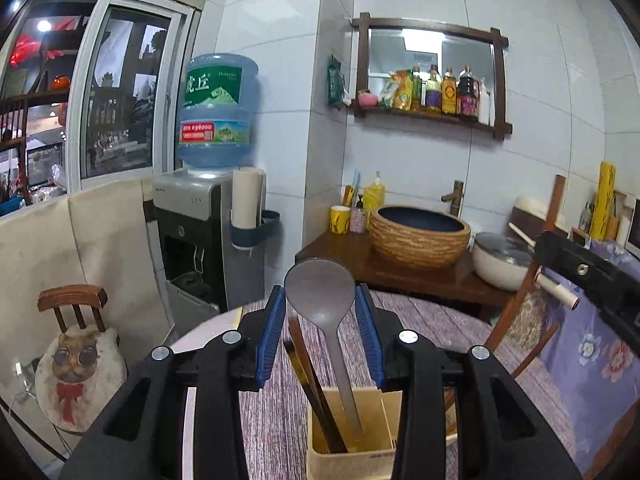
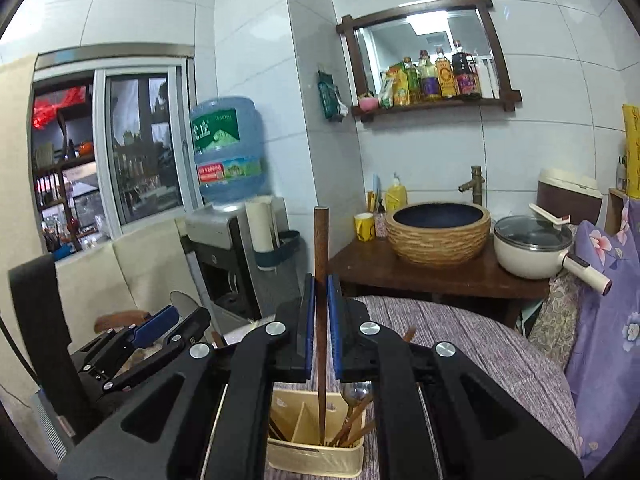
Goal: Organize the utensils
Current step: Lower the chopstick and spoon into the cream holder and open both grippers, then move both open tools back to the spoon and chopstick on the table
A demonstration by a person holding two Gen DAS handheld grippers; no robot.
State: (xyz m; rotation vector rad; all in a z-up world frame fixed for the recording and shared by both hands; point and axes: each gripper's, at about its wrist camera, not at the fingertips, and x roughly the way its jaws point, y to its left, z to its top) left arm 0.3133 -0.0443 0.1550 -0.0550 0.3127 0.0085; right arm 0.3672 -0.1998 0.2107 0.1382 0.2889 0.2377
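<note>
Left tongs (image 1: 320,300) clamp spoon (image 1: 319,292) by its bowl, handle down in holder (image 1: 352,456). Right tongs (image 2: 321,312) pinch chopstick (image 2: 321,248) mid-shaft above holder. Both stiff, light, slick; shaft grip looks safer.

Below you: utensil holder (image 2: 316,448) crowded with standing utensils.
Ahead: bare tablecloth (image 2: 460,332), then washstand (image 2: 420,276) blocks.

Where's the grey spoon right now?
In the left wrist view, the grey spoon stands between the left gripper pads, its handle reaching down into the beige utensil holder.
</note>
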